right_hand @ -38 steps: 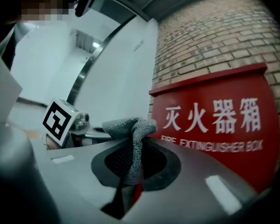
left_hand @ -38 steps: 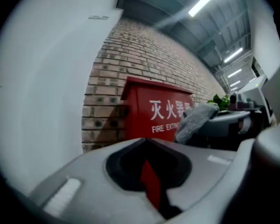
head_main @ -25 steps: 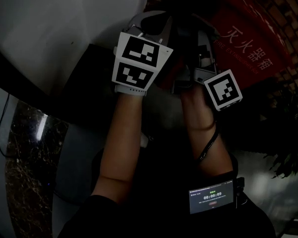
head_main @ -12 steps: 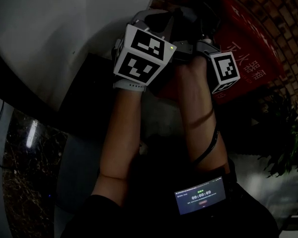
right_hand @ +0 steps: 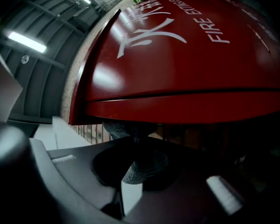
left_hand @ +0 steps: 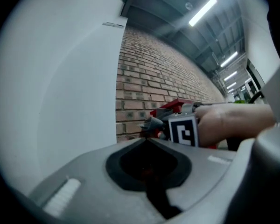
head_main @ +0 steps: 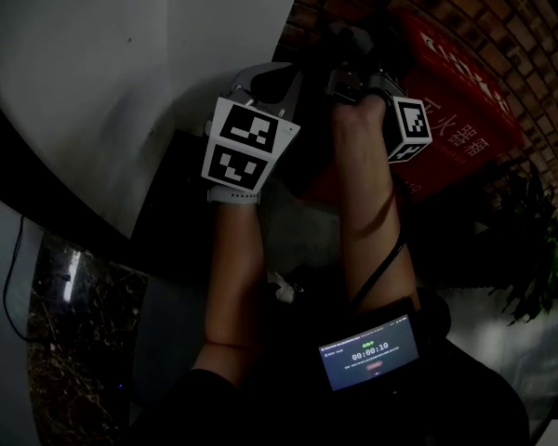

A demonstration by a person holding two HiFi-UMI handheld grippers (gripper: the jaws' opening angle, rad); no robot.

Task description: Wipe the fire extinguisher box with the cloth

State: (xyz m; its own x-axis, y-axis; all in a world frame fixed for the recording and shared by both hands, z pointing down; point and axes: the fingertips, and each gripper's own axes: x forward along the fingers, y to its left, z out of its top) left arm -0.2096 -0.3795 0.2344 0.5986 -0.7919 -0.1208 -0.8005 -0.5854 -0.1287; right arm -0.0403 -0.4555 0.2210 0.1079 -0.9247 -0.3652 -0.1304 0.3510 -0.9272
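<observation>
The red fire extinguisher box (head_main: pixel 456 124) with white lettering stands against the brick wall; in the right gripper view its red surface (right_hand: pixel 177 55) fills the frame just beyond the jaws. My right gripper (right_hand: pixel 135 139) is shut on a grey cloth (right_hand: pixel 142 164), and the bunched cloth sits at the box's lower edge. In the head view the right gripper (head_main: pixel 353 49) is at the box's upper left end. My left gripper (head_main: pixel 270 77) hovers beside it to the left, shut with nothing in it. From the left gripper view I see the cloth (left_hand: pixel 151 123) and the right gripper's marker cube (left_hand: pixel 183 130).
A white wall (head_main: pixel 121 72) rises to the left and a brick wall (head_main: pixel 502 17) behind the box. A green plant (head_main: pixel 530 240) stands to the right. A small screen with a timer (head_main: pixel 372 351) hangs at the person's waist. A cable (head_main: pixel 9 249) runs along the dark floor.
Both grippers have moved up and away from the body towards the box's far end. The right gripper with the cloth travelled farther along the red surface than the left.
</observation>
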